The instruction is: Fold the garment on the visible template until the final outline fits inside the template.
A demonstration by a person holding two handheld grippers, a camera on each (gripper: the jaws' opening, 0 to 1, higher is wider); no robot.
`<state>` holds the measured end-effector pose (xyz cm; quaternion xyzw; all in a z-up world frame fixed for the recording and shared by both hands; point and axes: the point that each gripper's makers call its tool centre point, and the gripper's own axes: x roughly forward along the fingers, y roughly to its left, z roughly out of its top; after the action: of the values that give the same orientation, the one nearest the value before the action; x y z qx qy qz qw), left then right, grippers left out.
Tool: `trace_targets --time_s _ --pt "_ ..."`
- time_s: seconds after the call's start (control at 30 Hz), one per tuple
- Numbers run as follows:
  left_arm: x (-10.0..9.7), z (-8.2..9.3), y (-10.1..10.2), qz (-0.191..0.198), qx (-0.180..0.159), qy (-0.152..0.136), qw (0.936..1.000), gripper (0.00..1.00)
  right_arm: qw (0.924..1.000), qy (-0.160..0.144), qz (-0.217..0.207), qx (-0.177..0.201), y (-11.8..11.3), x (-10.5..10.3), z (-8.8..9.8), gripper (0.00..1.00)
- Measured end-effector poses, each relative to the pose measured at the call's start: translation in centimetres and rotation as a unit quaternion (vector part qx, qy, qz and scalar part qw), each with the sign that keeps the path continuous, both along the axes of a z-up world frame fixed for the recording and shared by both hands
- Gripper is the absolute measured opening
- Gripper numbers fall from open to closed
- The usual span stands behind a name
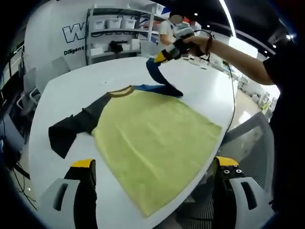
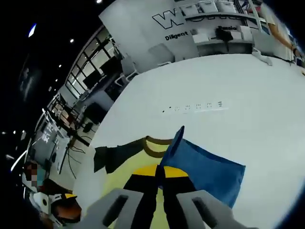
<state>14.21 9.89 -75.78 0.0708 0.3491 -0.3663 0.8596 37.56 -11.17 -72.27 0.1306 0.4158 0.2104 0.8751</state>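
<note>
Left gripper view cuts off its own gripper [image 1: 155, 186] at six o'clock — two black jaws with yellow tips stand wide apart over the near rim of the white table [image 1: 71, 90], with nothing between them. One garment [image 1: 152, 138] lies flat on that table: a yellow-green body of soft, faintly creased fabric, a brown collar [image 1: 121, 91] toward twelve o'clock, one dark sleeve [image 1: 71, 130] spread out at nine o'clock, and one blue sleeve [image 1: 159, 78] lifted off the surface at about one o'clock. The garment's lower hem hangs slightly past the table rim near five o'clock, so its full outline is hard to read, and I cannot make out any template under it. The right gripper [image 1: 162, 57] comes in at one o'clock, held by a person's hand [image 1: 198, 44], its jaws pinched together on the blue sleeve.

Right gripper view shows the same grip from close: two yellow-tipped black jaws pressed together at six o'clock, the blue fabric folded into a peaked, stiff-looking flap rising from them toward three o'clock. Beyond, at nine o'clock, the dark sleeve and collar lie flat. A row of small marks [image 2: 195, 107] on the tabletop at twelve o'clock is too small to identify. Shelving [image 1: 119, 33] with white boxes stands far behind, blurred.
</note>
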Motion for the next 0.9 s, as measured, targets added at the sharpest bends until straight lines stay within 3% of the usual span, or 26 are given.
trace_targets --time_s 0.4,0.53,0.67,0.77,0.9 --pt "-0.2 -0.1 0.6 0.002 0.001 -0.002 1.0 0.99 0.9976 -0.014 0.063 -0.024 8.3 -0.6 -0.7 0.0" --pt "-0.3 0.6 0.8 0.013 -0.029 0.004 0.9995 0.99 0.9904 -0.034 0.098 -0.092 9.4 -0.4 -1.9 0.0" --pt "0.1 0.8 1.6 0.024 -0.021 -0.004 0.9995 0.99 0.9911 -0.009 0.108 -0.078 11.6 -1.2 -3.3 0.0" --pt "0.0 0.4 2.0 0.023 -0.006 -0.001 0.9997 0.99 0.9899 -0.005 0.116 -0.081 12.5 -1.3 -4.2 0.0" --pt "-0.1 0.2 1.7 0.023 -0.012 0.002 0.9997 0.99 0.9886 0.003 0.125 -0.084 13.8 -1.5 -5.3 0.0"
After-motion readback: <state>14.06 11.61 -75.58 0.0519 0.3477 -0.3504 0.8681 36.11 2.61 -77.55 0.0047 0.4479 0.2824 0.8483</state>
